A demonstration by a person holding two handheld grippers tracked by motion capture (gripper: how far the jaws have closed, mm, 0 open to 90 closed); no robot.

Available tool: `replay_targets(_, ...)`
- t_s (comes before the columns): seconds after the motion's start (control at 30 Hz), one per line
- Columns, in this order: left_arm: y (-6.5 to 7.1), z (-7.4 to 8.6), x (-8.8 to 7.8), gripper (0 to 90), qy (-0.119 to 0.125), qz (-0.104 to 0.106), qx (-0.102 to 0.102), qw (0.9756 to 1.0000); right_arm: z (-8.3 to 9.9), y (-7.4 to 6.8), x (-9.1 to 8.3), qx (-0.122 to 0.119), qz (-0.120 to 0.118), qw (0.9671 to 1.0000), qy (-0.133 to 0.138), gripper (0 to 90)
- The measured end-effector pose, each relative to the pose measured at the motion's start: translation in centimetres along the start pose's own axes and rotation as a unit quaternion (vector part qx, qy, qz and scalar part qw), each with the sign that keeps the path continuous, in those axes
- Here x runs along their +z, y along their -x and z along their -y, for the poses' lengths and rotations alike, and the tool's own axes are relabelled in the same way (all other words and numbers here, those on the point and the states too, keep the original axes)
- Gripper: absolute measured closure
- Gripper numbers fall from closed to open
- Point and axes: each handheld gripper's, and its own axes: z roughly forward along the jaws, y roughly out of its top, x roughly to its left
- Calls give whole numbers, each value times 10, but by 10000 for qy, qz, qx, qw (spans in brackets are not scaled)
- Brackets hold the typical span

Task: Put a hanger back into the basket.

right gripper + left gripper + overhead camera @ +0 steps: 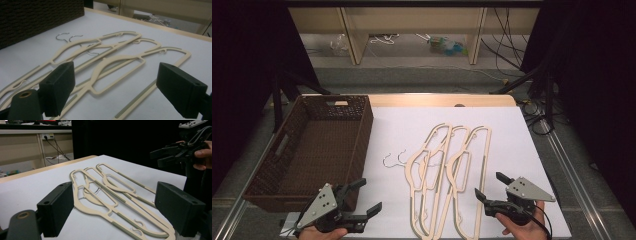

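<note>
1. Hangers: three cream-coloured ones lie flat and overlapping on the white sheet in the middle of the table, their metal hooks pointing left toward the wicker basket.
2. The basket sits at the left of the table, just beside the hooks, and looks empty, so the likely job is moving the hangers into it.
3. The left gripper hovers at the near left, by the basket's near right corner, jaws spread wide and holding nothing.
4. The right gripper hovers at the near right, just beside the rightmost hanger's long bar, jaws likewise released and empty.
5. In the right gripper view the nearest hanger lies between the jaws' line of sight, a sensible first pick.
6. To do it well, I would take the top hanger alone, since the frames overlap and may drag each other.
7. Grip a thin straight bar squarely, near the edge of the stack, keeping the lower jaw flush to the sheet.
8. Lift gently, checking that no hook snags a neighbour.
</note>
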Motion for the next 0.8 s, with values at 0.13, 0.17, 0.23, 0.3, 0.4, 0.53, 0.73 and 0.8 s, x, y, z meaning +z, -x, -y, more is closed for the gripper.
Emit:
replay_targets(0.13,0,0,1,156,-19,16,28,10000,0,-1,1,-8,-23,10000,-44,163)
replay_targets(0.17,0,0,1,156,-20,7,9,10000,0,-1,2,-12,-10,10000,-50,163)
replay_targets(0.23,0,0,1,156,-27,-2,4,10000,0,-1,2,7,-12,10000,-64,163)
replay_targets(0.3,0,1,1,156,-39,-3,-7,10000,0,-3,4,33,-27,9999,-165,161)
replay_targets(0.4,0,1,1,156,-46,-5,-32,10000,0,-4,10,52,-76,9997,-224,159)
replay_targets(0.53,0,1,2,157,-56,-7,-45,10000,-8,-10,23,-78,-71,9986,-527,159)
replay_targets(0.73,2,2,2,157,-53,-20,-114,9999,-17,-19,39,-121,-176,9965,-807,161)
replay_targets(0.8,2,2,2,157,-39,3,-112,9999,-19,-22,42,-139,-228,9960,-851,163)
